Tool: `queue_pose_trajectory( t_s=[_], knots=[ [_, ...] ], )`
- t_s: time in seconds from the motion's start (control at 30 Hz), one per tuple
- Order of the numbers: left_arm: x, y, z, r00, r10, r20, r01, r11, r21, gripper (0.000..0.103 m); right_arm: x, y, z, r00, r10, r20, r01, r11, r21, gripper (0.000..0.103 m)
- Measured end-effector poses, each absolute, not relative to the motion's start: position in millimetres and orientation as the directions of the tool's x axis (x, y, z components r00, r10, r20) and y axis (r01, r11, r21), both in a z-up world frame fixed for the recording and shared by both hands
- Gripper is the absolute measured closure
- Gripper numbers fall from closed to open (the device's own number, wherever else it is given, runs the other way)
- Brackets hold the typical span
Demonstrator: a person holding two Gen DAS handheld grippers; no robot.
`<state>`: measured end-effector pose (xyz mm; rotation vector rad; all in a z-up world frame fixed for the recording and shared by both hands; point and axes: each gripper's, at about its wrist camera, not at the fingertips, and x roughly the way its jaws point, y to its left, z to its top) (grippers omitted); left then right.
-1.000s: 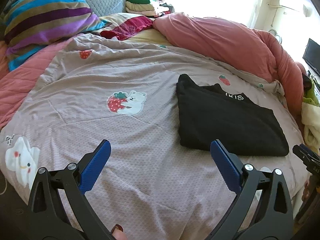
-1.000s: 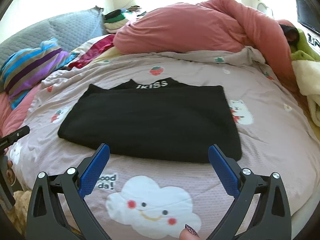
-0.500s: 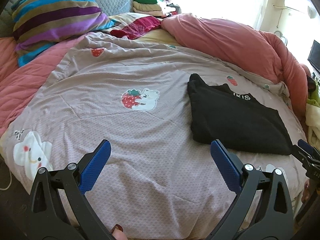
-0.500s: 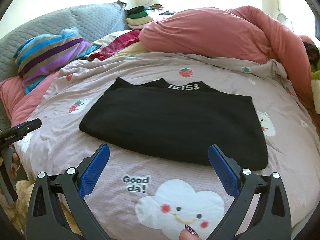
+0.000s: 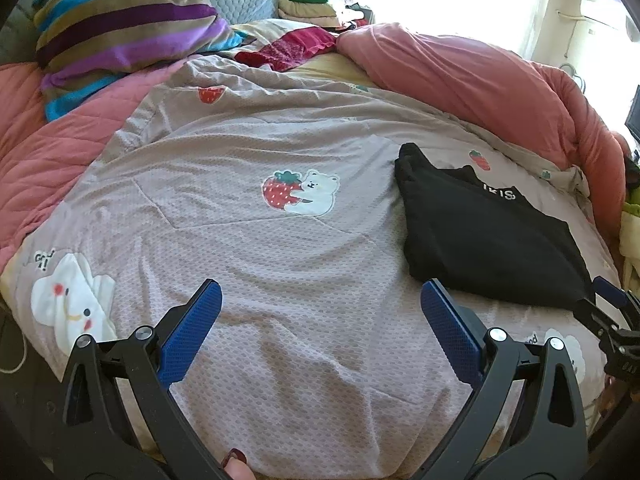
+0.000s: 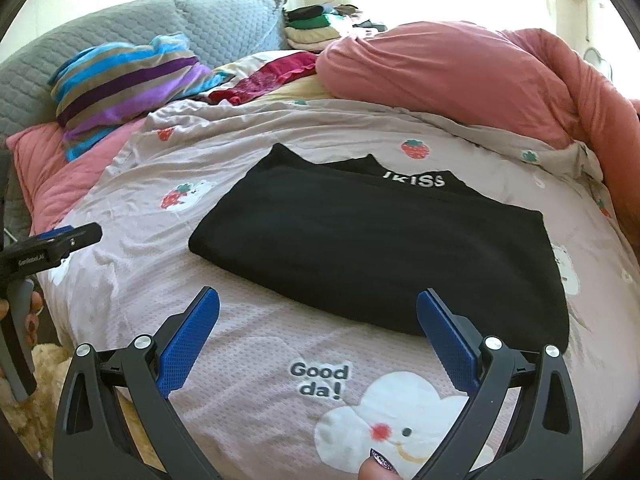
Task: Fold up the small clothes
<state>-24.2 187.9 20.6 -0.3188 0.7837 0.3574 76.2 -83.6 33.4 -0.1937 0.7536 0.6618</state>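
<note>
Since the earlier frame both views have drifted: the folded black garment (image 6: 380, 248) now lies further up and to the right ahead of my right tool (image 6: 318, 320), and in the left wrist view it has slid toward the right edge. Its shape looks unchanged to me.

Going left to right from my left tool (image 5: 322, 310): off to its far left I see a plush striped pillow (image 5: 120, 20) in blue, purple and tan, resting on a quilted pink cover (image 5: 48, 132). Straight ahead lies the greyish-pink bedspread (image 5: 280, 280), a dimpled waffle-textured fabric with strawberry and bear patches, rumpled into soft creases. My left tool is spread wide with nothing between its ribbed blue pads (image 5: 192, 332), hovering over bare bedspread. To its right the garment (image 5: 488, 240) lies flat, a rough rectangle of matte knit with white lettering at the collar. Beyond it a puffy pink duvet (image 5: 480, 80) is bunched up.

My right tool is likewise wide apart and empty, its pads just short of the garment's near edge, above a white cloud patch (image 6: 400, 420). My left tool (image 6: 60, 240) shows at its far left.
</note>
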Motion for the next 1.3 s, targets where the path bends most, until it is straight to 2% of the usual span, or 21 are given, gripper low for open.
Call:
queue_pose_trajectory(
  t_s=[0.47, 0.83, 1.3],
  knots=[
    [7.4, 202.2, 13.0, 0.634, 0.187, -0.750, -0.432, 0.891, -0.144, 0.010, 84.6, -43.7, 10.8, 0.512, 0.472, -0.717, -0.665, 0.747, 0.017, 0.005],
    [58.6, 203.8, 9.5, 0.628, 0.111, -0.770, -0.380, 0.907, -0.179, 0.010, 90.2, -15.4, -9.9, 0.512, 0.438, -0.739, -0.693, 0.719, -0.054, 0.005],
    [110.0, 196.1, 6.0, 0.611, 0.079, -0.787, -0.325, 0.932, -0.159, 0.010, 98.6, 4.7, -27.0, 0.516, 0.404, -0.756, -0.709, 0.697, -0.112, 0.005]
  ],
)
